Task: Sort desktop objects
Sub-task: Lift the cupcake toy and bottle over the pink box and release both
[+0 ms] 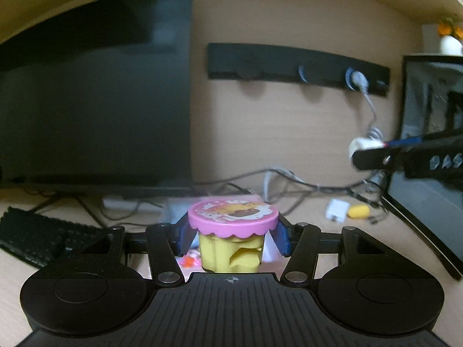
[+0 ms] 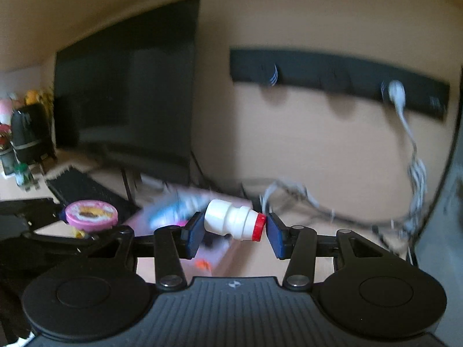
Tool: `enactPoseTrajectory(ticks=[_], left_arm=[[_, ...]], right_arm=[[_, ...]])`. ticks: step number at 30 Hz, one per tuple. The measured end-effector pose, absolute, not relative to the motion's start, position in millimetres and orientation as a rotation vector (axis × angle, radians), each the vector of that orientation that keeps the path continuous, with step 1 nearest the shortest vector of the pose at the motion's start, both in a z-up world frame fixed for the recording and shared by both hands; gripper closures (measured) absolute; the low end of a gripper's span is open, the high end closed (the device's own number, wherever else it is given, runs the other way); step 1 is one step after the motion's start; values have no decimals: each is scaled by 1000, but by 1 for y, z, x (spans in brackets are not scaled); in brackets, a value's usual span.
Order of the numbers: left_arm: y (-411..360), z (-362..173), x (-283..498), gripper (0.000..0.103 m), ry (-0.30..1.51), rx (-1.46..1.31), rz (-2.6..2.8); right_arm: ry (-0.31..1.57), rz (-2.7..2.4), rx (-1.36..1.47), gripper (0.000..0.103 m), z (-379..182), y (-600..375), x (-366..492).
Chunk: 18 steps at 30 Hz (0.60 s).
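Left gripper [image 1: 233, 232]: blue pads closed on the pink scalloped lid of a small yellow plastic tub [image 1: 233, 238], held upright above the desk.
Right gripper [image 2: 233, 230]: clamped end to end on a small white plastic bottle with a red cap [image 2: 234, 220], lying sideways.
Behind: dark monitor [image 1: 95, 92], black keyboard [image 1: 37, 238], tangled cables [image 1: 303, 183].
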<state>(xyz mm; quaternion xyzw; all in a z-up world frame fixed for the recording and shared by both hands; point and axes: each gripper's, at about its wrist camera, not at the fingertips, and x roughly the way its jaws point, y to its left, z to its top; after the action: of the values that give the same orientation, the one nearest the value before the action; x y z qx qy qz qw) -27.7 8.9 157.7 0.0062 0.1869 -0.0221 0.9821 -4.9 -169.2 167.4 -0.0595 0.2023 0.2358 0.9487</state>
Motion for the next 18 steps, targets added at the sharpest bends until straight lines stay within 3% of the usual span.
enactPoseTrajectory(ticks=[9,18], left_arm=[[22,158,0,44,387,-30,2],[23,140,32,44,442,-17,-14]], right_arm=[[338,534,-129,57,202,-160,24],[365,535,-108,57,201,-160,59]])
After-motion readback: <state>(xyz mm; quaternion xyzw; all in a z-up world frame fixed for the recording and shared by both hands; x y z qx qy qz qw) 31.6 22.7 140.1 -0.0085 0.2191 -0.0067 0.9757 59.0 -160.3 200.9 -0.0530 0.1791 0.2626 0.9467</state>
